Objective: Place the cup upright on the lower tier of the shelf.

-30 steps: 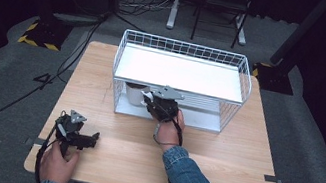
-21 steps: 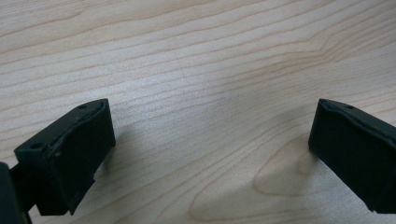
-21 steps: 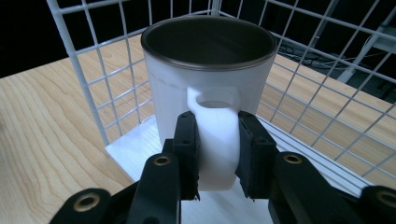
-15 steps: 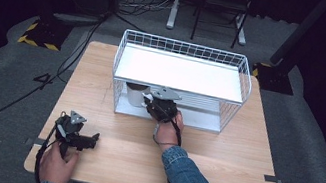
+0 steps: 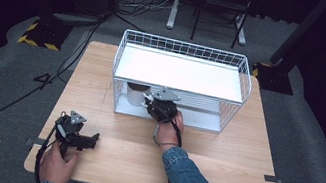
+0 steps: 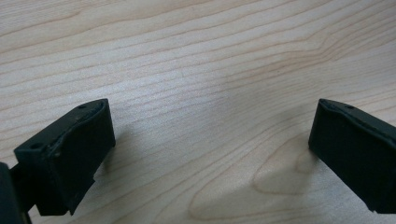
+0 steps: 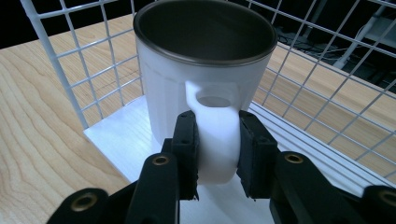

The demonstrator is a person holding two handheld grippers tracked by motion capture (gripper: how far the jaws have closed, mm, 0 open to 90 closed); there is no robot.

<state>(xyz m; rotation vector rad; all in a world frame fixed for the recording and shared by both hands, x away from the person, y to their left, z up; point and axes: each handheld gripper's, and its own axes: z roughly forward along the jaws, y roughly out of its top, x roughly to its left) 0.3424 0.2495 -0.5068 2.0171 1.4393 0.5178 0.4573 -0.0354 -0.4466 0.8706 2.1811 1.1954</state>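
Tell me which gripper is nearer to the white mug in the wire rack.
Right. The right gripper is clamped on the handle of the white mug on the lower shelf of the wire rack. The left gripper rests open near the table's front left corner, well away.

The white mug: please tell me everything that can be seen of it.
The white mug stands upright on the lower shelf of the wire rack, near its left end. Its body looks glossy white, with a dark, metal-looking inside and rim. Its thick handle faces the right tongs, whose black pads are shut on it from both sides.
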